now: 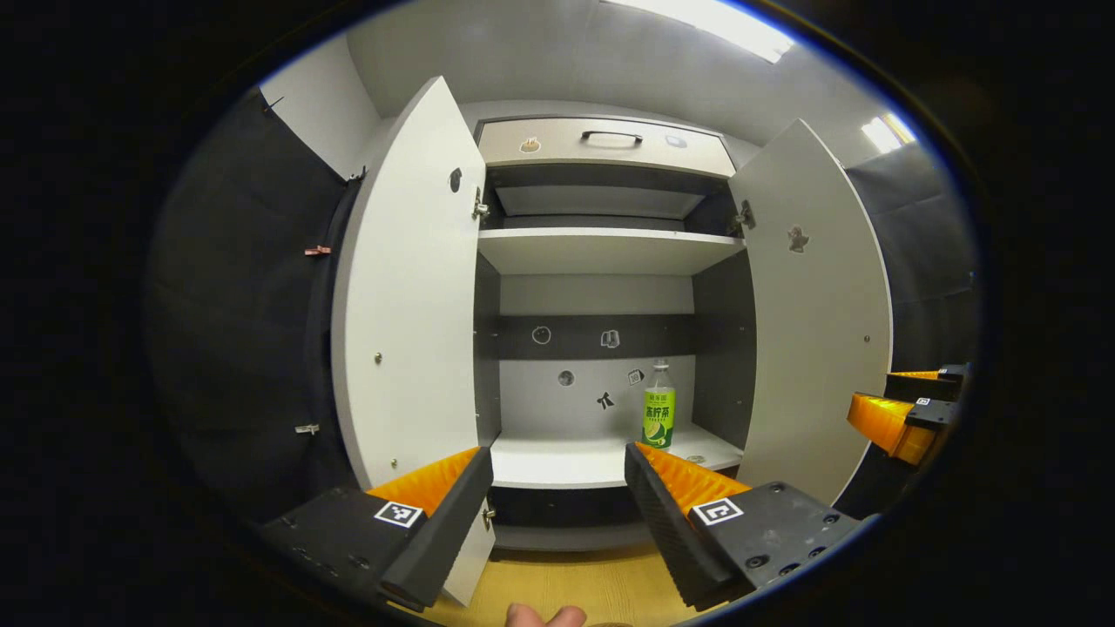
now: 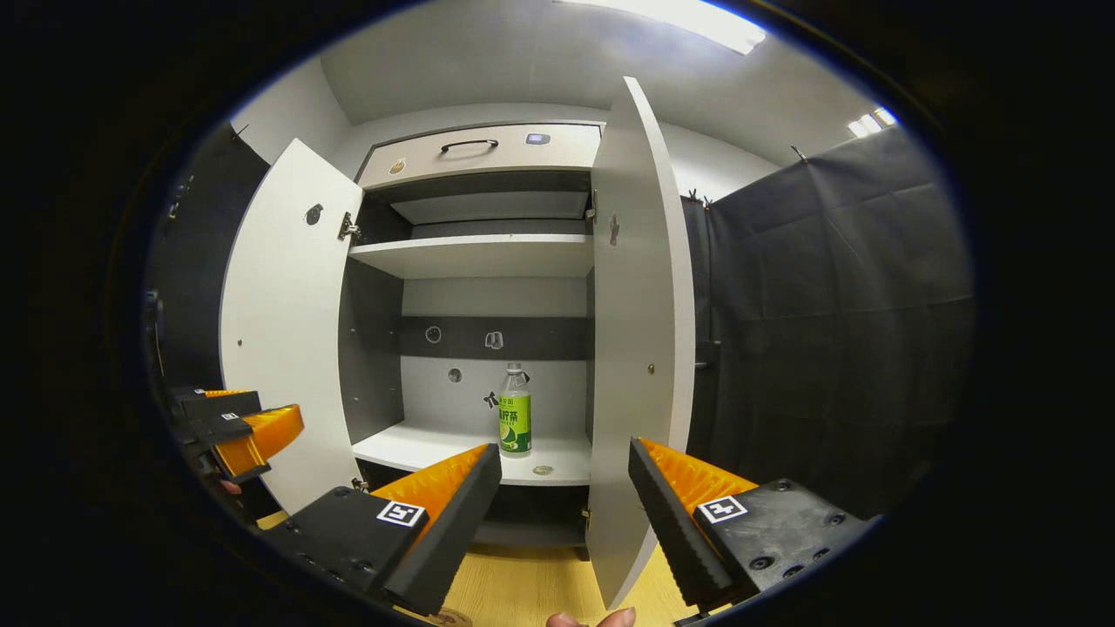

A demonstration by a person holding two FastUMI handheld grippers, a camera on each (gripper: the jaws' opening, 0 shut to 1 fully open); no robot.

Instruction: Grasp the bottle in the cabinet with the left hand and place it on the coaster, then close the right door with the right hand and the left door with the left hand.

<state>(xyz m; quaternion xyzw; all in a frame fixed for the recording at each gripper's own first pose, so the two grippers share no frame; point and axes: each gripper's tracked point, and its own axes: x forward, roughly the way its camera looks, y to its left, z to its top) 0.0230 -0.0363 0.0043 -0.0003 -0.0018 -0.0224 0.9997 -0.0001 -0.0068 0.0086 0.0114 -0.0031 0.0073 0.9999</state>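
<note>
The left gripper (image 1: 557, 488) hangs with fingers wide apart and empty before the open cabinet (image 1: 601, 248), where the green-labelled bottle (image 1: 658, 407) stands upright on the lower shelf (image 1: 557, 461), and the right gripper (image 2: 564, 488) gapes equally, touching nothing.

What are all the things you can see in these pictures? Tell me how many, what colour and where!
bottle: one, green label, pale cap, upright on the lower shelf, right side
cabinet: one, white and dark grey, straight ahead
left door: one, white, swung open
right door: one, white, swung open
drawer: one, pale with dark handle, top of cabinet
floor: yellow wood, below
left gripper: one, open, short of the shelf
right gripper: one, open, before the right door's edge
</note>
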